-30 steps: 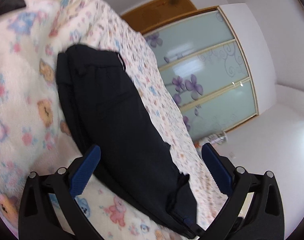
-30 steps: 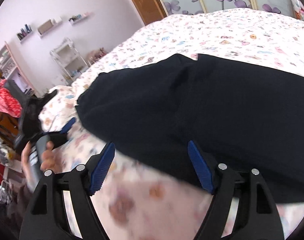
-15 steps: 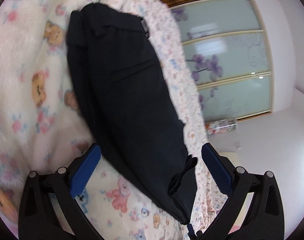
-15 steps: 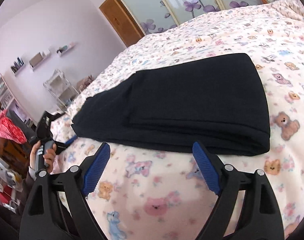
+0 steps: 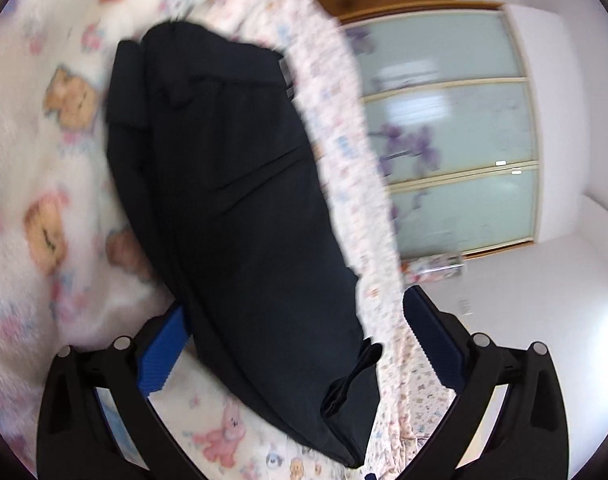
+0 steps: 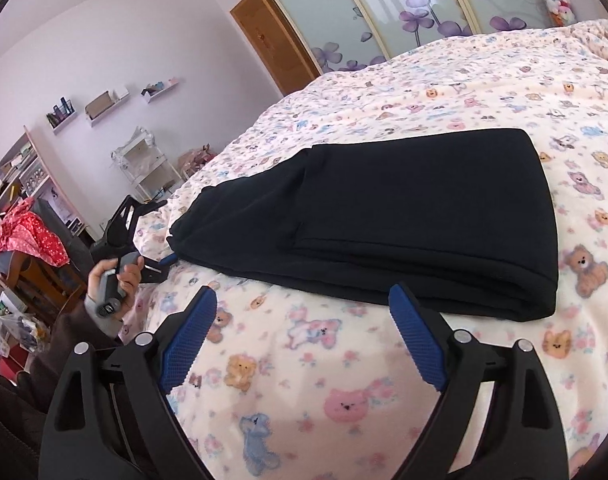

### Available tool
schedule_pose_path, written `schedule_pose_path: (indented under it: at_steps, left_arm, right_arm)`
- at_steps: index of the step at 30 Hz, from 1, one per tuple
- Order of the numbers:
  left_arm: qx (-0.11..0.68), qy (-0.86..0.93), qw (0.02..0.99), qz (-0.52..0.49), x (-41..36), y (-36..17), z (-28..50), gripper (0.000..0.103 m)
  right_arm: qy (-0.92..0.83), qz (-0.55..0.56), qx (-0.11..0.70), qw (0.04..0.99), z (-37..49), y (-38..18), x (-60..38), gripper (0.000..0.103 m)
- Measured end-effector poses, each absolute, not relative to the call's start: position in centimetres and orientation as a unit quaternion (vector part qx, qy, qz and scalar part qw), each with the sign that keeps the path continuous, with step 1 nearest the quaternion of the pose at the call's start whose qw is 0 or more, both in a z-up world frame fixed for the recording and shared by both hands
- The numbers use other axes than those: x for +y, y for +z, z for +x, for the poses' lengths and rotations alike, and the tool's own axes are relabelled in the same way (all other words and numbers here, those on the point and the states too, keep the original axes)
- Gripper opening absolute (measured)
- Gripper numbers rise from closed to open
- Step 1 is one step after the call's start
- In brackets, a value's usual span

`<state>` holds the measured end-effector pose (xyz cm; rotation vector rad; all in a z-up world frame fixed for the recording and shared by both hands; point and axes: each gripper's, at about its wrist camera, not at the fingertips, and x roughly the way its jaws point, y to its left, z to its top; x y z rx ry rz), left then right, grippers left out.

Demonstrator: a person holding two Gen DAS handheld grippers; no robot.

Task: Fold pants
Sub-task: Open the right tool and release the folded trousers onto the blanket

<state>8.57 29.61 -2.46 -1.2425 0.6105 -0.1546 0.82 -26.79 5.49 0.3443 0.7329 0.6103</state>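
Across both views, one bed point(image 6: 444, 92) under a cream blanket point(image 6: 344, 380) printed with bears and cats. Behind it, a sliding wardrobe point(image 6: 424, 4) with frosted panels and purple flowers, a wooden door point(image 6: 271, 40) to its side, and wall shelves point(image 6: 103, 104) farther off.

On the blanket, one pair of black pants point(image 6: 404, 216), folded into a thick, flat, layered bundle. Folded edge toward the right view's camera, several stacked layers visible along it. Narrower end toward the left hand, with the waistband and a small grey label point(image 5: 285, 76) showing in the left wrist view. Smooth cloth, few creases, one slanted pocket line.

Two tools. Right tool point(image 6: 304, 332) just short of the bundle's near edge, over bare blanket, jaws opening and wide, nothing between the blue pads point(image 6: 416, 344), no contact with the cloth. Left tool point(image 5: 299, 344) at the narrow end of the pants, jaws wide apart, the bundle's end lying between the blue pads point(image 5: 163, 352) in the picture; left pad partly hidden behind the cloth, right pad clear of it, no clamping visible. Touching or not at the left pad: cannot tell, picture blurred.

In the right wrist view, one hand point(image 6: 115, 280) in a dark sleeve around the left tool's grey handle, beside the bed's edge.
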Motion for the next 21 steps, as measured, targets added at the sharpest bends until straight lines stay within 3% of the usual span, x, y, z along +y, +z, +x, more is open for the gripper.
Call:
schedule_pose_path:
  at_steps: [4, 9, 15, 18, 21]
  left_arm:
    - [0.275, -0.055, 0.791, -0.543, 29.5, -2.1, 8.8, 0.101]
    - [0.259, -0.061, 0.76, -0.593, 31.1, -2.7, 8.8, 0.101]
    - [0.231, -0.102, 0.843, -0.475, 29.2, 1.1, 8.3, 0.101]
    - [0.27, -0.059, 0.804, -0.526, 30.3, -1.2, 9.4, 0.101]
    - [0.25, -0.038, 0.778, -0.575, 31.9, -2.3, 8.9, 0.101]
  right_arm:
    - [0.294, 0.171, 0.362, 0.868, 1.1, 5.0, -26.6, 0.091]
    - [0.298, 0.162, 0.363, 0.868, 0.8, 5.0, -26.2, 0.091]
    - [0.295, 0.166, 0.377, 0.862, 1.1, 4.3, -26.0, 0.091]
    - [0.296, 0.166, 0.382, 0.86, 1.2, 4.1, -25.9, 0.091]
    - [0.297, 0.157, 0.381, 0.861, 1.1, 4.1, -25.7, 0.091]
